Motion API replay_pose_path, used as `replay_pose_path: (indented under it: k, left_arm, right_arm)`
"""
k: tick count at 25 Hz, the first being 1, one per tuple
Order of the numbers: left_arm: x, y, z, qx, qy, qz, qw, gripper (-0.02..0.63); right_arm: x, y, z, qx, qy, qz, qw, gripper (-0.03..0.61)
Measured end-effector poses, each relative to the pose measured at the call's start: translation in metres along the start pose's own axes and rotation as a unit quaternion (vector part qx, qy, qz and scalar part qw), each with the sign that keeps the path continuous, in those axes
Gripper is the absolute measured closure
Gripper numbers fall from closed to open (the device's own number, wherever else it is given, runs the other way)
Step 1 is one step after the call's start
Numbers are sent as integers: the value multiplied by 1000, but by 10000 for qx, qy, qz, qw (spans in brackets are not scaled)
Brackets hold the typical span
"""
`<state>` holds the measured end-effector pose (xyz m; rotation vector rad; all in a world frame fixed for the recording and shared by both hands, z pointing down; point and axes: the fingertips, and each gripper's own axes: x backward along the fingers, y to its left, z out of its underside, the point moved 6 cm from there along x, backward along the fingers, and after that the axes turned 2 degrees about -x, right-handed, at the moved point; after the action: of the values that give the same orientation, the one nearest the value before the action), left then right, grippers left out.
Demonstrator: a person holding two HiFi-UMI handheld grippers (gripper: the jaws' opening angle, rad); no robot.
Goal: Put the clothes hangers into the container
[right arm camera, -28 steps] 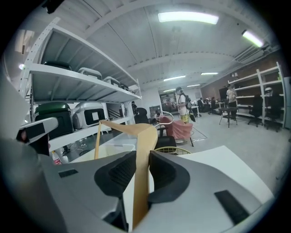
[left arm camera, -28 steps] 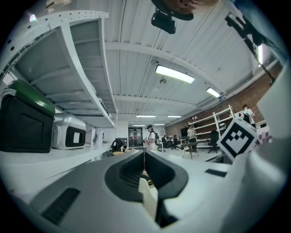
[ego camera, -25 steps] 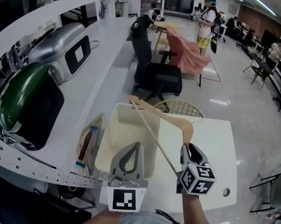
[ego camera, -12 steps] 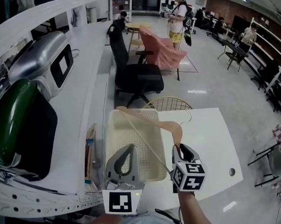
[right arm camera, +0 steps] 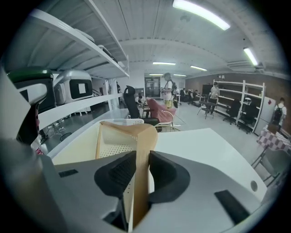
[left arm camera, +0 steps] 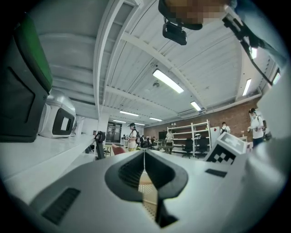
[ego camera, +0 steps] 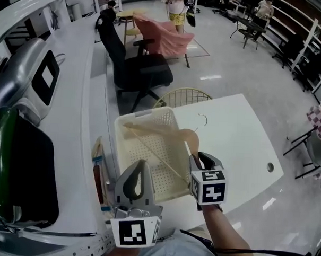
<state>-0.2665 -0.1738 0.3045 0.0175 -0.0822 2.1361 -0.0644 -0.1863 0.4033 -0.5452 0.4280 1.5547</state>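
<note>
A wooden clothes hanger [ego camera: 165,134] slants over the cream perforated basket [ego camera: 128,152], its far end inside the rim and its metal hook [ego camera: 203,120] out over the white table [ego camera: 239,139]. My right gripper [ego camera: 200,158] is shut on the hanger's near shoulder at the basket's right wall. In the right gripper view the hanger [right arm camera: 142,141] stands pinched between the two pads of the right gripper [right arm camera: 142,159], with the basket [right arm camera: 111,145] behind. My left gripper [ego camera: 140,165] hovers over the basket's near edge, shut and empty. In the left gripper view the left gripper [left arm camera: 144,155] shows its jaws touching.
A black office chair [ego camera: 135,70] and a round wire stool [ego camera: 182,96] stand beyond the table. A grey machine [ego camera: 30,76] and a dark green-topped case [ego camera: 15,166] sit on the long counter at left. Small tools [ego camera: 99,172] lie beside the basket. People stand far off.
The right gripper has carried the hanger leftward and lower, so its far end now sits inside the basket rather than above the far rim. The left gripper stays shut.
</note>
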Motion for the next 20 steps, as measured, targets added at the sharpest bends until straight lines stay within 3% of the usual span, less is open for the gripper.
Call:
replay_pose_path:
  k: [12, 20]
  left_arm:
    - [-4, 9, 13, 404, 183, 176, 9989, 600]
    - [0, 10, 8, 339, 114, 181, 9992, 600]
  right_arm:
    - [-19, 22, 3, 181, 618, -49, 9979, 479]
    - [-17, 21, -4, -10, 436, -328, 9985, 456]
